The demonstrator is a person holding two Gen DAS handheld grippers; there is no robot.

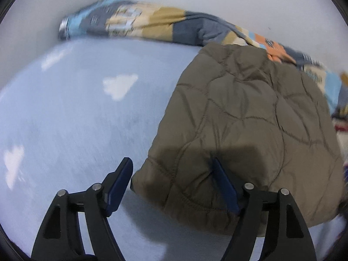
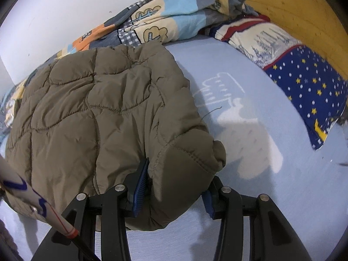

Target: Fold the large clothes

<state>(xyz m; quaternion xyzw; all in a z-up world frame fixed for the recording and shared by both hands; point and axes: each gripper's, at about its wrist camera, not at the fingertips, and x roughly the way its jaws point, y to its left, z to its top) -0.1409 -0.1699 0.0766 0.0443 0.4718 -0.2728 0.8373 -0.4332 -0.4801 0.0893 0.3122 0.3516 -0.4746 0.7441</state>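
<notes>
A folded olive quilted jacket [image 1: 239, 119] lies on a pale blue bed sheet [image 1: 76, 119] printed with white cloud shapes. In the left wrist view it fills the 3 o'clock half of the picture, its near corner reaching down toward 6 o'clock. The left gripper [image 1: 171, 167] stands with its jaws wide apart: the blue pad at 7 o'clock hangs over bare sheet just beside the jacket's edge, and the other pad rests against the top of the fabric at 5 o'clock, so the corner lies between them but nothing is pinched. In the right wrist view the jacket [image 2: 91, 108] spreads from the centre out to 9 o'clock, and its puffy near corner bulges down at 6 o'clock into the right gripper [image 2: 174, 178]. There the jaws are clamped on that thick folded corner, one blue pad pressed into a crease of the cloth and the other mostly hidden behind the bulge. A patchwork blanket [image 2: 156, 19] in blue, cream, orange and grey is heaped along the white wall [image 2: 54, 17] at 12 o'clock, touching the jacket's far edge. A pillow [image 2: 304, 82] with stars on dark blue lies at 2 o'clock against a wooden headboard [image 2: 293, 6], well apart from the jacket.
</notes>
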